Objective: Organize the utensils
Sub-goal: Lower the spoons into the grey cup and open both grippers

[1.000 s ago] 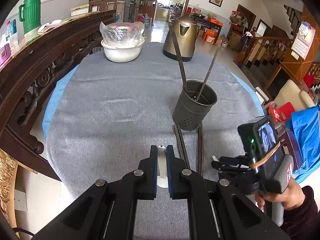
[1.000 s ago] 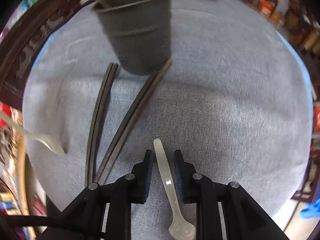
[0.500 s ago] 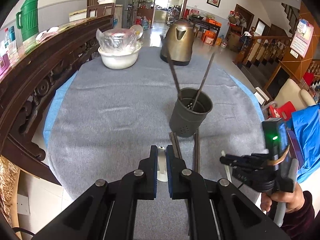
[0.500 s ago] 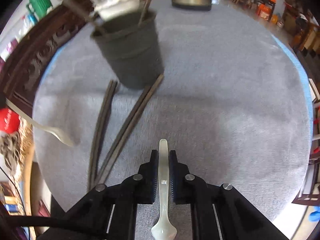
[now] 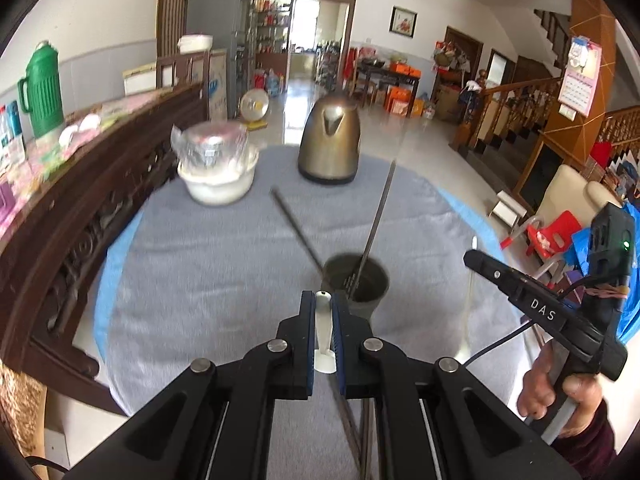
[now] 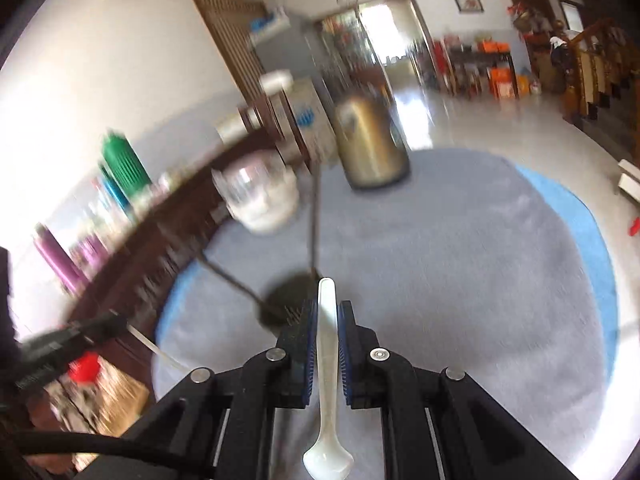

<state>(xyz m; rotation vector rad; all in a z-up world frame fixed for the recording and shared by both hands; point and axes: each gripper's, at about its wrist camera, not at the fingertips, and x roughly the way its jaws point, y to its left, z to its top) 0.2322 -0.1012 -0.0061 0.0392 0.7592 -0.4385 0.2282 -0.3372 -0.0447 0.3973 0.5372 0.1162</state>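
Spoons are clamped in both grippers above the round table (image 5: 192, 264), which is covered in grey cloth with a blue edge showing. The left gripper (image 5: 323, 312) is closed on a white spoon (image 5: 323, 334), its flat handle standing upright between the blue pads with the tip just above them. The right gripper (image 6: 327, 320) is likewise closed on a second white spoon (image 6: 327, 360): a glossy, ceramic-looking piece whose long handle pokes forward past the fingertips while its rounded bowl hangs back toward the camera. Just beyond both sets of fingertips, toward the near edge of the table, stands the dark grey utensil holder (image 5: 356, 282), a round cup with small holes in its wall, holding two dark chopsticks (image 5: 376, 220) that lean apart. More dark chopsticks lie on the cloth below the left gripper, mostly hidden. Near the far edge sit a brass-coloured kettle (image 5: 329, 144) and a white bowl (image 5: 218, 178) topped with plastic wrap.
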